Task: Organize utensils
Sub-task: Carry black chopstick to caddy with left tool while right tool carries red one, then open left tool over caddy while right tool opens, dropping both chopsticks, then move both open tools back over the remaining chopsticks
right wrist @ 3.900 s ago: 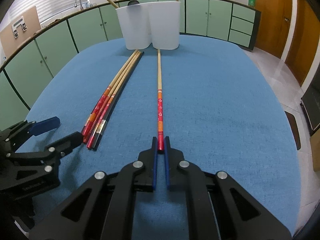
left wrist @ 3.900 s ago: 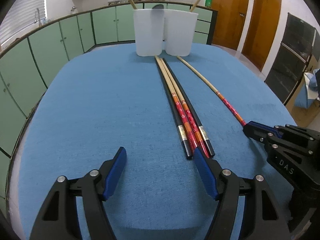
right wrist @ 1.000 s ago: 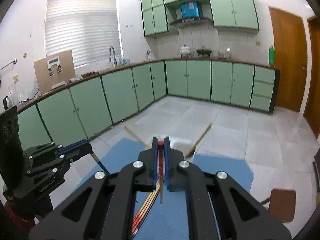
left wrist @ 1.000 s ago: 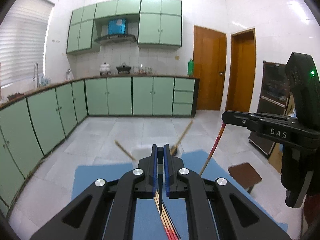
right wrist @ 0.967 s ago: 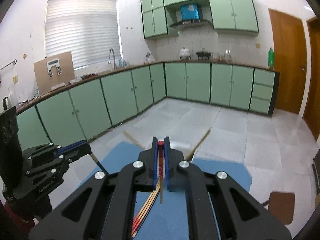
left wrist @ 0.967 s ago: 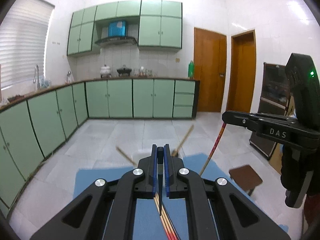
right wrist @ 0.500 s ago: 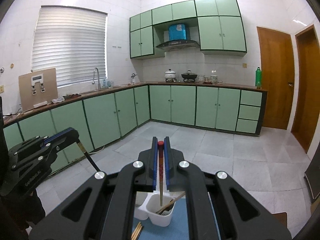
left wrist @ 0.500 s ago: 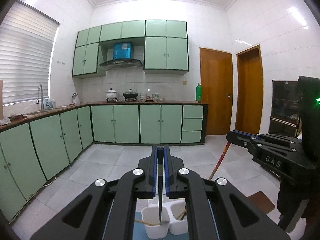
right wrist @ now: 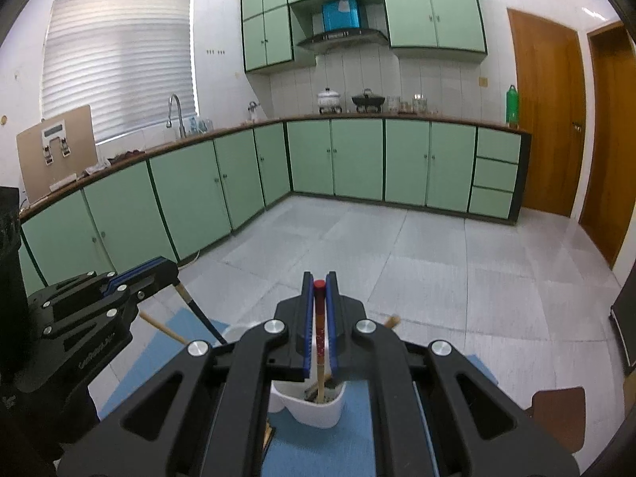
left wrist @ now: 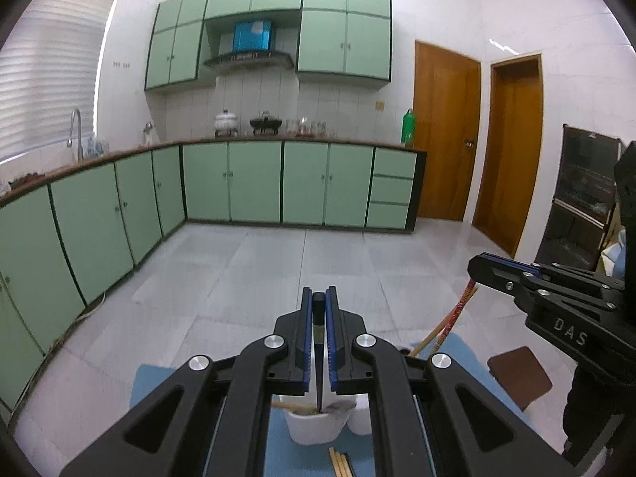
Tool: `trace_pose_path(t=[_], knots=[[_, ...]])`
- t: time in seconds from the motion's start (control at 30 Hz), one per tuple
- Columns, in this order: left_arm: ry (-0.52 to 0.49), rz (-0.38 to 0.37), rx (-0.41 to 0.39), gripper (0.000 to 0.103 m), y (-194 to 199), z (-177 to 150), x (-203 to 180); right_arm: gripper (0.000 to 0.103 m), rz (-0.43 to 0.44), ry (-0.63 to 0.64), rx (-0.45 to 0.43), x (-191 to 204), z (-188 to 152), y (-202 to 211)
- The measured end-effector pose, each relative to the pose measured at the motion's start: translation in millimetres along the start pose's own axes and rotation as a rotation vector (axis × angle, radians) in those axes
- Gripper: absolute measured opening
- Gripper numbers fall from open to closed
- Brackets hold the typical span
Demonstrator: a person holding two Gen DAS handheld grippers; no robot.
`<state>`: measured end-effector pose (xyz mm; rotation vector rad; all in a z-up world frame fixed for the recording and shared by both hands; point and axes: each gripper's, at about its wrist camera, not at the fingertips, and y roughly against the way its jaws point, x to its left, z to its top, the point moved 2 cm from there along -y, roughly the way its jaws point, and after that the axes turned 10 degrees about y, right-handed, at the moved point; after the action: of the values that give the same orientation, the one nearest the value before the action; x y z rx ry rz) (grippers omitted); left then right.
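A black chopstick (left wrist: 318,342) hangs nearly upright, clamped at its top end between the jaws of the left gripper (left wrist: 318,302). Its tip dips into the mouth of the left white cup (left wrist: 314,425) at six o'clock in the left wrist view. A red-topped bamboo chopstick (right wrist: 319,342) is pinched the same way by the right gripper (right wrist: 319,284), its lower end inside the right white cup (right wrist: 314,407) at six o'clock in the right wrist view.

The work looks partly done. Each cup already holds at least one wooden chopstick leaning on its rim: one pokes out toward nine o'clock (right wrist: 161,326), another toward one o'clock (right wrist: 391,321). Both held sticks are over their cups but not yet let go. More chopsticks (left wrist: 340,465) lie on the blue tablecloth (left wrist: 159,377) just in front of the cups, so several remain to sort.

The cups stand side by side, touching or nearly so. Something dark sits inside each; I cannot tell what.
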<state>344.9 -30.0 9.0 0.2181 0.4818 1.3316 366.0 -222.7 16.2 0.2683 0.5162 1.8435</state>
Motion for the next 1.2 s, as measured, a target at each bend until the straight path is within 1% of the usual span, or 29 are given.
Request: trace_pose_path(t=[0.1,0.2,0.23,0.27,0.3,0.33,0.37,0.4,0.47,0.5,0.53,0.57,0.6,0.67,0.7,0.77,0.87,0.93,1.0,1.2], knots=[[0.004,0.006,0.015,0.008,-2.6,-5.0,4.2,0.006,-0.003,-0.005,0.018,3.9,-9.1,-2.0],[0.009,0.006,0.018,0.014,2.9,-4.5,6.0,0.013,-0.012,-0.019,0.013,1.7,-13.6,5.6],[0.011,0.006,0.013,0.019,6.5,-2.9,6.2,0.018,-0.016,-0.027,0.005,-0.6,-13.8,10.3],[0.011,0.005,0.003,0.024,12.5,-2.1,5.9,0.026,-0.021,-0.036,-0.004,-3.4,-14.4,16.2],[0.01,0.003,-0.009,0.026,19.8,-1.6,5.6,0.03,-0.027,-0.047,-0.021,-5.2,-14.9,24.8],[0.009,0.003,-0.017,0.031,24.2,-0.1,5.4,0.034,-0.03,-0.051,-0.031,-7.6,-15.2,29.9],[0.009,0.002,-0.024,0.034,29.7,0.5,5.3,0.036,-0.034,-0.052,-0.041,-8.8,-15.7,36.7],[0.009,0.003,-0.029,0.036,35.9,0.0,4.8,0.038,-0.04,-0.051,-0.051,-8.2,-17.2,45.8],[0.007,0.0,-0.044,0.043,52.0,-3.1,3.5,0.049,-0.047,-0.051,-0.065,-8.8,-20.1,58.6],[0.005,-0.001,-0.053,0.046,62.5,-7.3,2.7,0.052,-0.053,-0.049,-0.074,-6.6,-23.9,68.3],[0.004,0.001,-0.058,0.05,69.2,-10.5,1.7,0.059,-0.058,-0.048,-0.08,-6.6,-28.0,74.9],[0.003,0.001,-0.06,0.052,76.3,-15.3,0.6,0.065,-0.063,-0.046,-0.089,-4.2,-33.2,83.2],[0.003,-0.001,-0.06,0.055,82.9,-20.0,0.4,0.068,-0.065,-0.043,-0.095,-1.5,-39.7,91.2],[0.007,0.002,-0.055,0.063,98.2,-35.1,1.4,0.081,-0.069,-0.038,-0.102,2.9,-52.8,104.0],[0.009,0.003,-0.052,0.064,102.6,-40.5,2.0,0.083,-0.07,-0.038,-0.102,4.5,-58.5,107.6],[0.019,0.006,-0.036,0.067,110.9,-52.6,5.3,0.09,-0.064,-0.041,-0.088,11.4,-76.9,116.4],[0.035,0.017,-0.003,0.075,121.7,-76.1,9.8,0.095,-0.052,-0.052,-0.065,21.5,-102.7,125.1],[0.037,0.032,0.01,0.08,128.1,-91.9,13.3,0.095,-0.062,-0.054,-0.05,29.1,-120.6,130.3],[0.041,0.045,0.026,0.082,133.1,-106.7,16.3,0.096,-0.061,-0.054,-0.026,38.1,-139.8,132.9],[0.057,0.083,0.126,0.082,133.5,-153.3,32.4,0.096,-0.023,-0.065,0.077,58.4,-178.1,125.1]])
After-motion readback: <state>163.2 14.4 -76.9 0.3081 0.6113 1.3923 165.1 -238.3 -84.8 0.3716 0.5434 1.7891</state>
